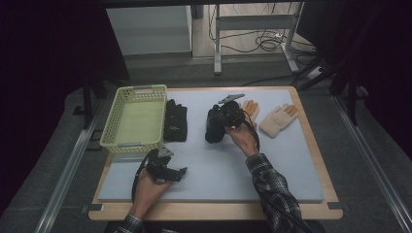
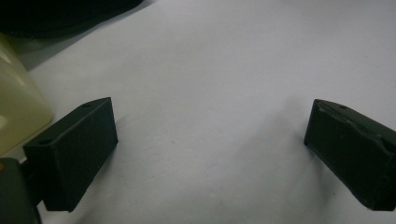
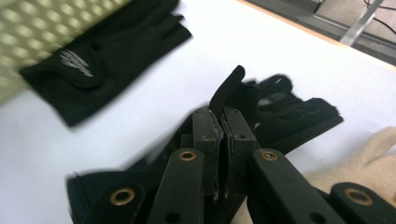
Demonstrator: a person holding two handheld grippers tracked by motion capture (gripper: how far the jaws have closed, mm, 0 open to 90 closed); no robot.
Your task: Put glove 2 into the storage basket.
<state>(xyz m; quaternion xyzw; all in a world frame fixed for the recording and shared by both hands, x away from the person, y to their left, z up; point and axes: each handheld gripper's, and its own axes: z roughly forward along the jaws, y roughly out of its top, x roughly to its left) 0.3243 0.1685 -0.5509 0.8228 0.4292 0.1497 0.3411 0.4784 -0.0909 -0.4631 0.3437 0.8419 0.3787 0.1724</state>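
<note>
Black gloves, cream gloves and a pale yellow-green basket on a light grey-blue mat.

The held glove is black, as is the second black glove, which bears a small white logo. Two cream gloves have orange fingertips. The basket has a lattice pattern. The sleeve is dark plaid. The table edge is light wood.

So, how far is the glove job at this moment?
Done: nothing yet; the basket holds no glove. In hand: the right gripper is shut on a black glove and holds it off the mat. The left gripper is open near the basket, with nothing between its jaws. Left, if all go into the basket: the second black glove beside it and two cream gloves.
</note>
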